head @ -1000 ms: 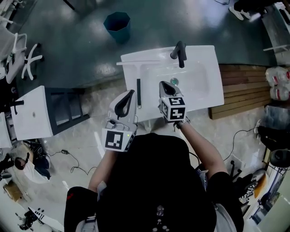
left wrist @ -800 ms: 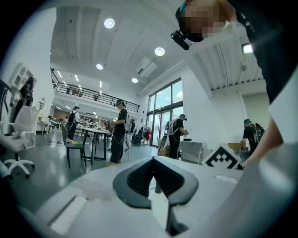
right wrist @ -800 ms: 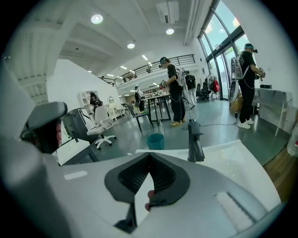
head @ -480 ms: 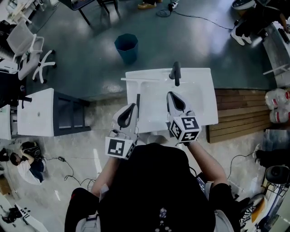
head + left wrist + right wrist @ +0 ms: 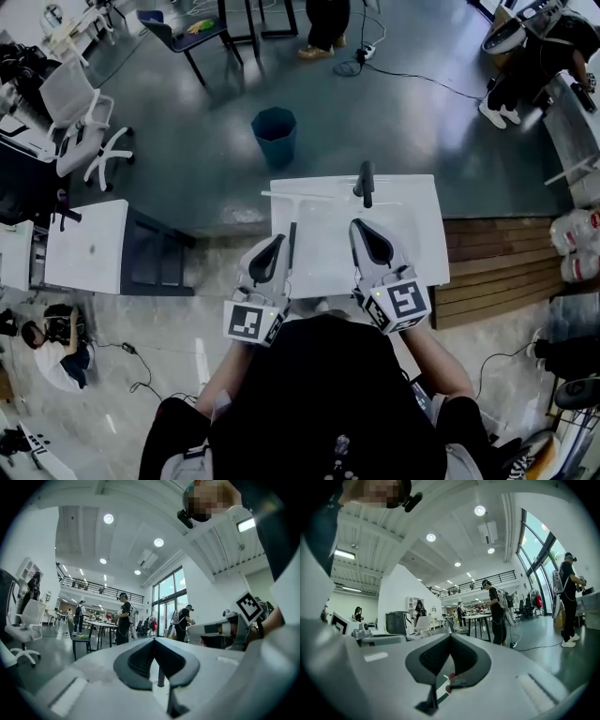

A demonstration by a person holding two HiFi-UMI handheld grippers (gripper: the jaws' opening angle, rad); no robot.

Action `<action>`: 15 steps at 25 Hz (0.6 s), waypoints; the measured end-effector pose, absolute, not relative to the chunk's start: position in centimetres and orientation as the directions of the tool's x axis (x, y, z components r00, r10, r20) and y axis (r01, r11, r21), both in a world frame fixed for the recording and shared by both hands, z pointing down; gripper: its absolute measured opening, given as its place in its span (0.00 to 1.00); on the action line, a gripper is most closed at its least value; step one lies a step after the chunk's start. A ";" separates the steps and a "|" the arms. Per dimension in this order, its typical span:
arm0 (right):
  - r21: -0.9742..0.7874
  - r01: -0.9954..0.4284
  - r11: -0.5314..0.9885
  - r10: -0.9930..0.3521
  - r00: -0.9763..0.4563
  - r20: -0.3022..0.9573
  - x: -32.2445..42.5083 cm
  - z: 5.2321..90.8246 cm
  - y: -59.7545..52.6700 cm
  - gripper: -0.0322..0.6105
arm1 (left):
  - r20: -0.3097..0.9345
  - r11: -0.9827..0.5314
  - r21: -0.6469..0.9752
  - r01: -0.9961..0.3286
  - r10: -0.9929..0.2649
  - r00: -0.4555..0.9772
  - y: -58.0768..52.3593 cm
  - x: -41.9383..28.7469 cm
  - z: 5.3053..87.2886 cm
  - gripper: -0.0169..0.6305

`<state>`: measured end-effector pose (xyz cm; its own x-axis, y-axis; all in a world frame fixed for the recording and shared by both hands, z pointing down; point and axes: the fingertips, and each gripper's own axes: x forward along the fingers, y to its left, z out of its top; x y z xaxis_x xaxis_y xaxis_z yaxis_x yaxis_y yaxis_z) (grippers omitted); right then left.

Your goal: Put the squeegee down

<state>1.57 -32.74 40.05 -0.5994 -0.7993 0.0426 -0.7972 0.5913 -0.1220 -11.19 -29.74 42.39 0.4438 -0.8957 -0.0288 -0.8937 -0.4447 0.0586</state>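
squeegee (image 5: pixel 292 239) on sink (image 5: pixel 412 225) — light, stiff, I'd pinch mid-handle | my left gripper (image 5: pixel 277 242), right gripper (image 5: pixel 357 225) — both pressed together, empty

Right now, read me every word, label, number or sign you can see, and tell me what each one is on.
No readable words, brands or numbers in any view.
Left gripper: its cube shows a black-and-white square marker pattern, no letters.
Right gripper: same kind of marker, no letters.
Squeegee and sink: no print visible.
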 end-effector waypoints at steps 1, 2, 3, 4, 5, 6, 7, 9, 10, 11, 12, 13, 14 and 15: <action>-0.117 -0.796 0.594 -0.798 -0.601 0.033 1.6 39.6 -32.5 0.05 | -0.034 -0.443 0.059 -0.895 -0.896 0.442 -29.6 -11.2 42.2 0.03; -0.111 -0.795 0.597 -0.797 -0.603 0.026 1.5 39.2 -32.1 0.05 | -0.036 -0.442 0.061 -0.895 -0.897 0.441 -29.4 -11.2 42.2 0.03; -0.105 -0.794 0.599 -0.797 -0.604 0.021 1.5 38.8 -31.8 0.05 | -0.038 -0.442 0.063 -0.895 -0.897 0.440 -29.2 -11.2 42.1 0.03; -0.100 -0.794 0.600 -0.797 -0.604 0.015 1.5 38.6 -31.6 0.05 | -0.039 -0.443 0.064 -0.894 -0.896 0.441 -29.1 -11.1 42.1 0.03; -0.097 -0.794 0.600 -0.797 -0.603 0.009 1.5 38.4 -31.4 0.05 | -0.041 -0.445 0.064 -0.893 -0.896 0.443 -28.9 -11.0 42.1 0.03; -0.096 -0.794 0.600 -0.797 -0.603 0.005 1.6 38.3 -31.3 0.05 | -0.043 -0.447 0.064 -0.892 -0.895 0.445 -28.8 -10.9 42.0 0.03; -0.098 -0.794 0.600 -0.798 -0.603 0.003 1.6 38.3 -31.2 0.05 | -0.045 -0.448 0.063 -0.892 -0.894 0.446 -28.7 -10.8 42.1 0.03; -0.107 -0.794 0.599 -0.798 -0.603 0.004 1.8 38.4 -31.0 0.05 | -0.045 -0.449 0.061 -0.891 -0.893 0.447 -28.6 -10.5 42.1 0.03; -0.109 -0.794 0.599 -0.798 -0.603 0.005 1.8 38.4 -30.8 0.05 | -0.044 -0.449 0.060 -0.891 -0.893 0.447 -28.5 -10.5 42.2 0.03; -0.109 -0.793 0.599 -0.798 -0.603 0.006 1.8 38.3 -30.7 0.05 | -0.043 -0.449 0.059 -0.892 -0.894 0.447 -28.5 -10.6 42.2 0.03; -0.109 -0.793 0.599 -0.797 -0.603 0.006 1.8 38.2 -30.6 0.05 | -0.045 -0.447 0.060 -0.892 -0.894 0.445 -28.4 -10.6 42.1 0.03; -0.110 -0.793 0.600 -0.797 -0.604 0.005 1.7 38.1 -30.6 0.05 | -0.048 -0.445 0.061 -0.893 -0.895 0.443 -28.4 -10.7 41.9 0.03; -0.111 -0.793 0.599 -0.797 -0.603 0.004 1.7 38.0 -30.6 0.05 | -0.050 -0.443 0.063 -0.895 -0.897 0.440 -28.5 -10.8 41.7 0.03; -0.115 -0.793 0.598 -0.798 -0.602 0.003 1.7 38.0 -30.6 0.05 | -0.050 -0.439 0.062 -0.896 -0.898 0.437 -28.6 -10.9 41.6 0.03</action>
